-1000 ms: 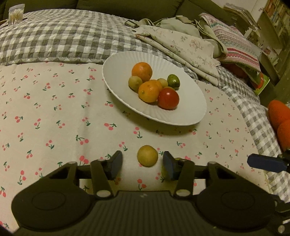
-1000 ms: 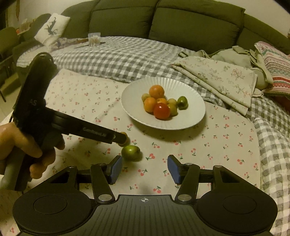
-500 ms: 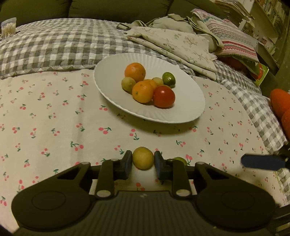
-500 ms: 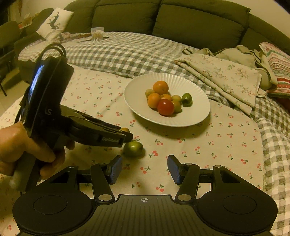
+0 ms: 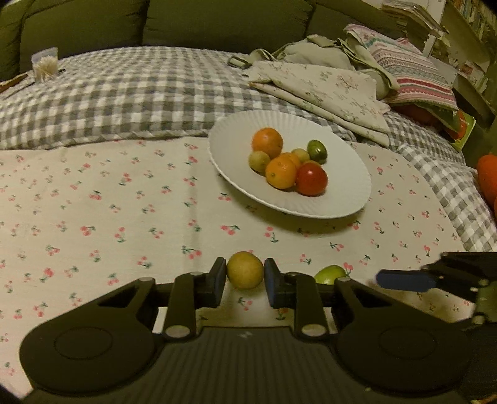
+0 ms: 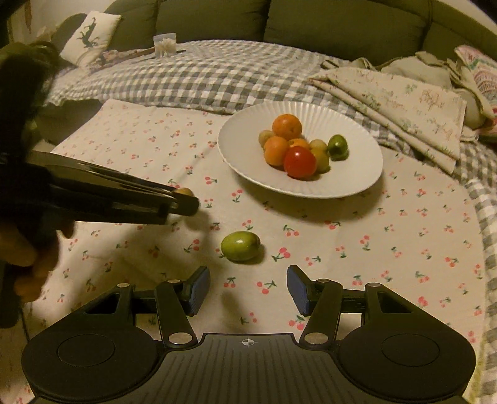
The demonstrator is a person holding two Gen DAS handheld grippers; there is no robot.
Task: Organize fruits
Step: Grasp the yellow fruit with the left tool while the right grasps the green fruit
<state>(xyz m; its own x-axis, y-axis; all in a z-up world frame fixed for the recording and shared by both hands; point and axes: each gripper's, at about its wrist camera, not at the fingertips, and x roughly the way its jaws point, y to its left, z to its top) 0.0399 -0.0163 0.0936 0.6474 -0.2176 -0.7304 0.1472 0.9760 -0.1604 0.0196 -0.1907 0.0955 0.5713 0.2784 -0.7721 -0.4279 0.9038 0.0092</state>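
My left gripper is shut on a small yellow fruit and holds it just above the cherry-print cloth; the fruit also peeks out in the right wrist view. A green fruit lies on the cloth just ahead of my open, empty right gripper; it shows partly behind my left finger. A white ribbed plate beyond holds several fruits: oranges, a red tomato, small yellow and green ones. It also shows in the right wrist view.
A grey checked blanket covers the back. Folded floral cloths and a bag lie at the back right. A clear box of toothpicks stands far left. A green sofa is behind.
My left gripper closed on the yellow fruit and lifted it slightly, swinging left. The right gripper moved closer to the green fruit, still open.
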